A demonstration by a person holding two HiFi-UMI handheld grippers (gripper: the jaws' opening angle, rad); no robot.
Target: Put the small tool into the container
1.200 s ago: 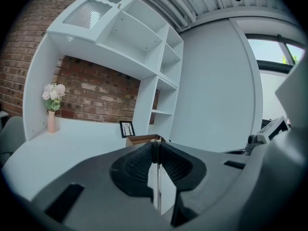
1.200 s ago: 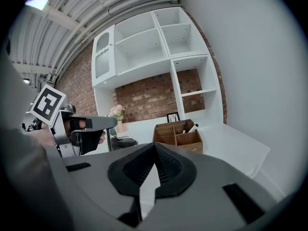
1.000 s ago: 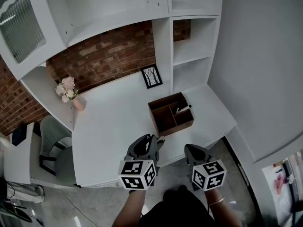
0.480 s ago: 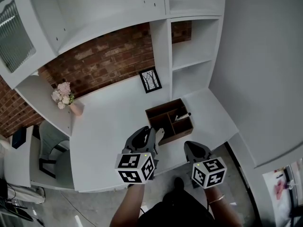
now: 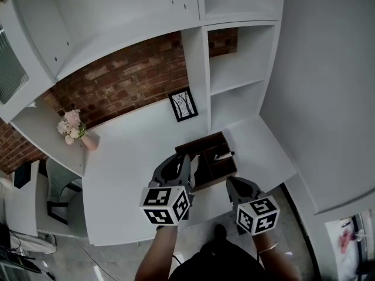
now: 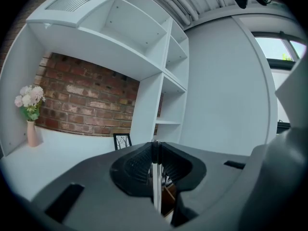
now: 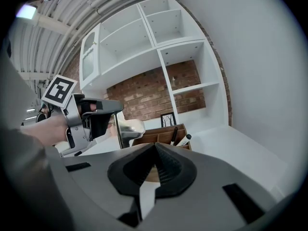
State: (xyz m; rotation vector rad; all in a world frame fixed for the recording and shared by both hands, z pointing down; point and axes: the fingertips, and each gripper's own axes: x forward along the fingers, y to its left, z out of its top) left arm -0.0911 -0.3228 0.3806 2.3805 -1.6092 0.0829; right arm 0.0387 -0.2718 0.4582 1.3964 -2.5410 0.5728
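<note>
Desk: white flat desk top (image 5: pixel 132 157) bears everything below.
Container: brown wooden divided box (image 5: pixel 218 147) on the desk, right of middle.
Marker: black-capped marker (image 5: pixel 223 155) in the box's right part.
Frame: small black picture frame (image 5: pixel 184 105) behind the box, at the brick wall (image 5: pixel 126 78).
Vase: pink vase of flowers (image 5: pixel 89 141) at the desk's far left.
Tool: thin metal tool (image 7: pixel 126 127) in the left gripper (image 5: pixel 186 161), over the box's left edge.

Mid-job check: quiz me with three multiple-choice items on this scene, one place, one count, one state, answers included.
1. The container stands: A on the desk; B on a shelf; C on the floor.
2. Grippers holding something: A none; B one; C both.
3. The left gripper is: A open; B shut on the small tool; C shut on the container.
Answers: 1 A, it sits on the white desk top; 2 B, the right gripper's jaws meet on nothing; 3 B, its jaws pinch the tool's thin shank.
</note>
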